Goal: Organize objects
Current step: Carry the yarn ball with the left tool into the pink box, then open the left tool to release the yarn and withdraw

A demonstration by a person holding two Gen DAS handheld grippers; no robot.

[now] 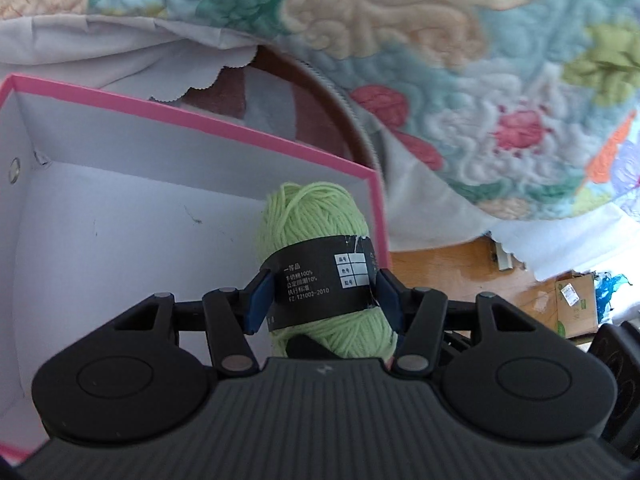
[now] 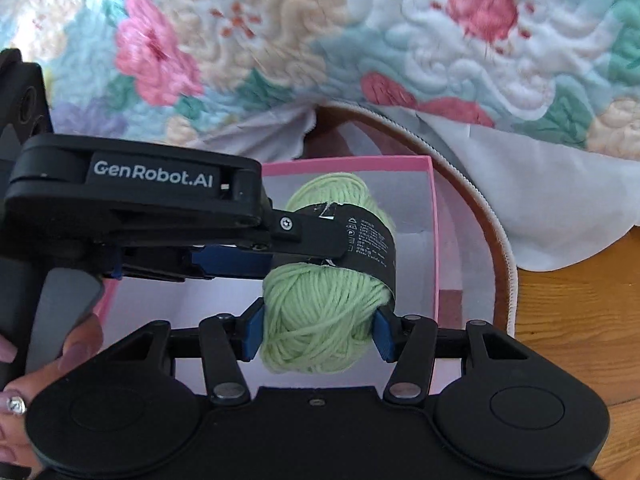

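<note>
Both the left gripper (image 1: 324, 300) and the right gripper (image 2: 318, 332) had jaws clamped on one pale-green yarn skein with a black paper band (image 1: 320, 256), held over the white, pink-rimmed cardboard box (image 1: 256, 136). Uneven release could have dropped it outside the near wall.

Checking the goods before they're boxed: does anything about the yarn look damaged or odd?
Yes. The black paper band around the green yarn skein is torn at its upper edge, white showing through the rip. Oddly, both the left gripper and right gripper clamp this one skein.
</note>
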